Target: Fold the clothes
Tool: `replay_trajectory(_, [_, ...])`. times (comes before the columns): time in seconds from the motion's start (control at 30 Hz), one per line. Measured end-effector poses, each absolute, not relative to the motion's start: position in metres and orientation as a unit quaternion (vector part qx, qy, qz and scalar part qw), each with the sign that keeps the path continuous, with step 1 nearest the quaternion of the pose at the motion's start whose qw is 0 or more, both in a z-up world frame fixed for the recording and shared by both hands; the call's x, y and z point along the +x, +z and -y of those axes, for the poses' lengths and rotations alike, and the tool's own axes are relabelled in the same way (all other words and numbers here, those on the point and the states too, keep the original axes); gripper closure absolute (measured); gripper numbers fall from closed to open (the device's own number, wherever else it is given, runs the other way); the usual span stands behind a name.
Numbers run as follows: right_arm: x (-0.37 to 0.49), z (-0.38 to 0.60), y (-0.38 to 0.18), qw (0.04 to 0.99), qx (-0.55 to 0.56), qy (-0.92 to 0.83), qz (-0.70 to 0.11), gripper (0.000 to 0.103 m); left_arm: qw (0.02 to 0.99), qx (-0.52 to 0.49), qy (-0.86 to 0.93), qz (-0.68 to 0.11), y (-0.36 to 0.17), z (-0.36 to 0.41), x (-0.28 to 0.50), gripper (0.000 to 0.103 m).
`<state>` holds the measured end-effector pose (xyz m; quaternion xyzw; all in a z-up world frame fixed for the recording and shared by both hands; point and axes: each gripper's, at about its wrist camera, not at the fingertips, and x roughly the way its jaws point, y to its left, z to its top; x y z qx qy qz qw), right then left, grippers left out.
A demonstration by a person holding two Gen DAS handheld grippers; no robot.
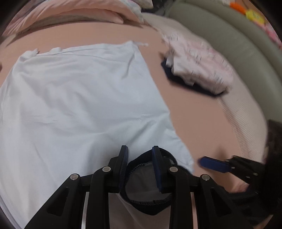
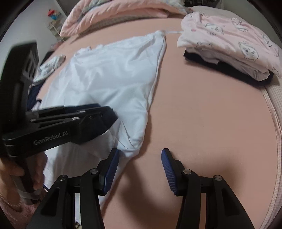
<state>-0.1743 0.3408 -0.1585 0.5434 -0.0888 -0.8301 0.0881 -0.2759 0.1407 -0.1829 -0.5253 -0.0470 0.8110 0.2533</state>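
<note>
- toy point(image 2: 53, 14) sits far left of the white garment, up by the wall.
- hand point(image 2: 10, 173) grips the left gripper's handle, low and left of the white garment.
- patterned cloth point(image 2: 50, 67) lies bunched just off the white garment's left edge, with dark fabric point(image 2: 33, 97) beside it.
- left gripper point(image 1: 140, 149) is over the near end of the white garment; its fingers are partly closed around a dark-trimmed edge point(image 1: 149, 200) that may be a collar, though the view is too close to be sure.
- white garment point(image 1: 79, 98) lies spread flat on the pink sheet point(image 2: 202, 123), creased, a thin string at its far corner.
- quilt point(image 2: 114, 12) is heaped beyond the white garment's far end.
- right gripper point(image 2: 140, 151) hovers at the white garment's near right corner, fingers spread wide and holding nothing; the left finger point(image 2: 111, 169) is just beside the cloth, the other over bare sheet.
- pile point(image 2: 234, 47) of folded clothes sits well right of the white garment, a pink printed piece on top, white and dark layers beneath.
- headboard point(image 1: 229, 45), grey and padded, lies right of the pile.
</note>
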Motion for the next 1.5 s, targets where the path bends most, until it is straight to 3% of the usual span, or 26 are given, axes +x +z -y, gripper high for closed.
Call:
replay_trajectory(0.17, [-0.173, -0.328, -0.149, 0.134, 0.525, -0.838, 0.071, 0.053, 0.24, -0.509, 0.824, 0.057, -0.167, -0.109, -0.252, 0.078])
replay_trajectory(0.3, [-0.177, -0.32, -0.144, 0.153, 0.521, -0.837, 0.073, 0.053, 0.251, -0.531, 0.809, 0.012, -0.175, -0.104, -0.231, 0.078])
replay_trajectory(0.53, [-0.193, -0.309, -0.158, 0.137, 0.556, -0.818, 0.056, 0.053, 0.288, -0.55, 0.783, -0.029, -0.194, -0.124, -0.215, 0.078])
replay_trajectory(0.93, [-0.195, -0.367, -0.147, 0.026, 0.493, -0.855, 0.161, 0.053, 0.224, -0.522, 0.823, -0.006, -0.192, -0.126, -0.229, 0.078])
replay_trajectory(1.1, [-0.197, -0.352, -0.156, 0.04, 0.504, -0.85, 0.15, 0.053, 0.239, -0.505, 0.83, -0.009, -0.18, -0.132, -0.222, 0.078])
replay_trajectory(1.37, [-0.201, -0.326, -0.171, 0.065, 0.525, -0.839, 0.127, 0.053, 0.164, -0.524, 0.836, 0.018, -0.2, -0.118, -0.243, 0.078])
replay_trajectory(1.5, [-0.199, -0.331, -0.167, 0.02, 0.509, -0.853, 0.111, 0.054, 0.131, -0.526, 0.84, 0.013, -0.202, -0.112, -0.243, 0.078])
